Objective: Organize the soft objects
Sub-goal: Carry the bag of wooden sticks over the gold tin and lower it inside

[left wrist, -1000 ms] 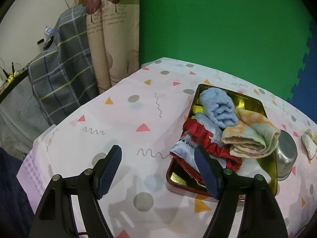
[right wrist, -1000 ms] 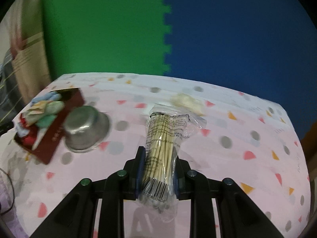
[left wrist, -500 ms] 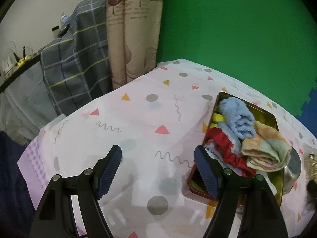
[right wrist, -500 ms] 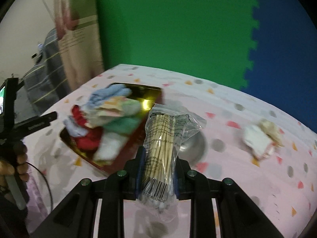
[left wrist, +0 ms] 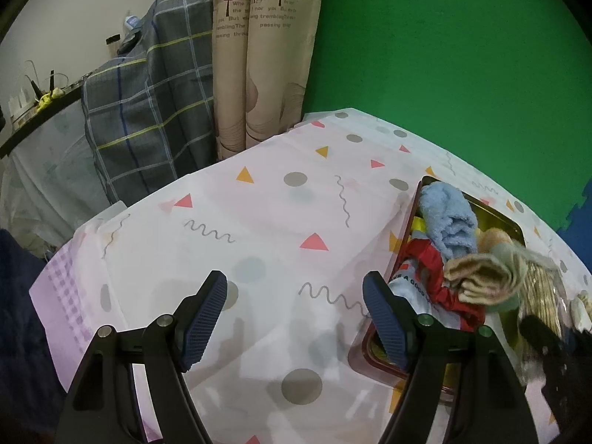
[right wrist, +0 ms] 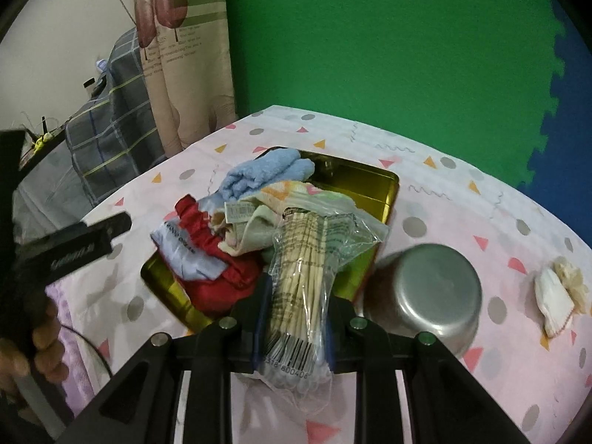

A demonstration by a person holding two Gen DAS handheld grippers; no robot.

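A gold metal tray (right wrist: 373,185) with a red rim holds a blue towel (right wrist: 266,175), a red and pale blue cloth (right wrist: 214,259) and a pastel folded towel (right wrist: 259,222). My right gripper (right wrist: 296,307) is shut on a clear bag of cotton swabs (right wrist: 307,259) and holds it over the tray's near edge. My left gripper (left wrist: 296,318) is open and empty above the tablecloth, just left of the tray (left wrist: 499,214). The blue towel (left wrist: 447,218) and the swab bag (left wrist: 540,296) also show in the left wrist view.
A steel bowl (right wrist: 425,292) sits upside down right of the tray. A small white and cream cloth bundle (right wrist: 558,296) lies at the far right. A plaid garment (left wrist: 148,122) and a curtain (left wrist: 255,55) hang past the table's left edge.
My right gripper has swung left with the swab bag, from over the bowl to over the tray. My left gripper has drifted left, away from the tray.
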